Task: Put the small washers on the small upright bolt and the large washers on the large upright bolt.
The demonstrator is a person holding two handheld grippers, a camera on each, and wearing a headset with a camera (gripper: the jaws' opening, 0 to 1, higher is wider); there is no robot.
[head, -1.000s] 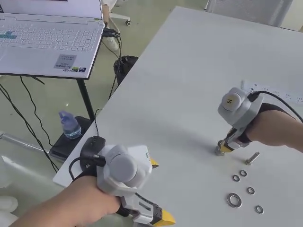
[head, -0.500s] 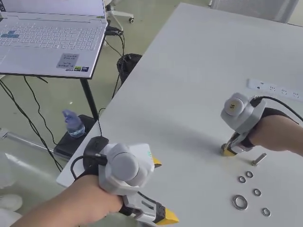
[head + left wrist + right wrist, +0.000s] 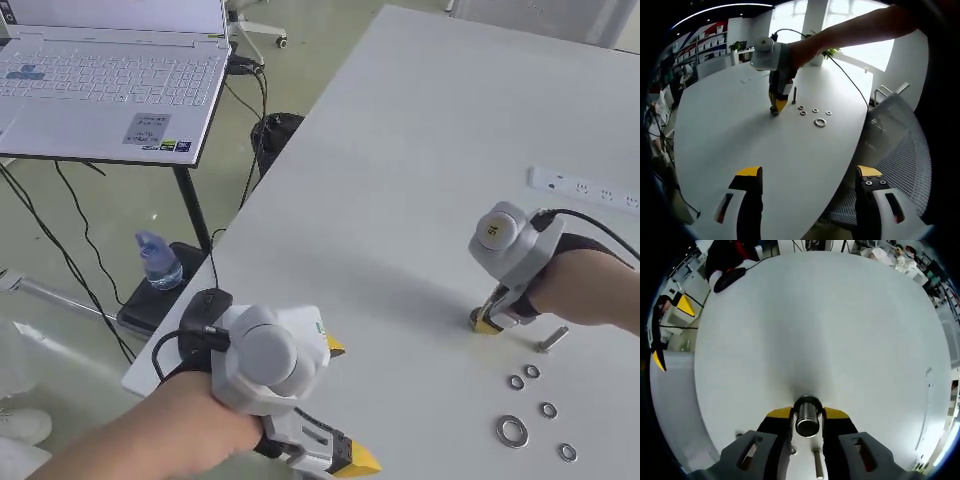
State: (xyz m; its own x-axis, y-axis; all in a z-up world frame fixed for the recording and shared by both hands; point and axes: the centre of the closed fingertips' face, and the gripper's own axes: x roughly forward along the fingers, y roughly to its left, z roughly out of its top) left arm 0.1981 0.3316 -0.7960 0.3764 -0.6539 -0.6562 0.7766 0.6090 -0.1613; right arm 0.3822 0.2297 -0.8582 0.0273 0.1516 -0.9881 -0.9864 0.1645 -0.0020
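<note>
My right gripper [image 3: 487,322] is shut on the large bolt [image 3: 807,422], which points down at the white table [image 3: 400,200] with its lower end at the surface. The small bolt [image 3: 549,340] lies flat just right of it. Closer to me lie the large washer [image 3: 513,431] and several small washers [image 3: 532,371]. The left gripper view shows the same group: the right gripper [image 3: 776,106], the small bolt [image 3: 794,95] and the large washer [image 3: 819,122]. My left gripper [image 3: 345,405] hangs open and empty at the table's near edge, far from the parts.
A white power strip [image 3: 583,188] lies on the table beyond the right gripper, whose cable trails along the person's arm. Off the table's left edge stand a laptop [image 3: 110,80] on a stand, cables and a water bottle [image 3: 158,262] on the floor.
Only the head view has shifted slightly. Both grippers, the bolts and the washers hold their places.
</note>
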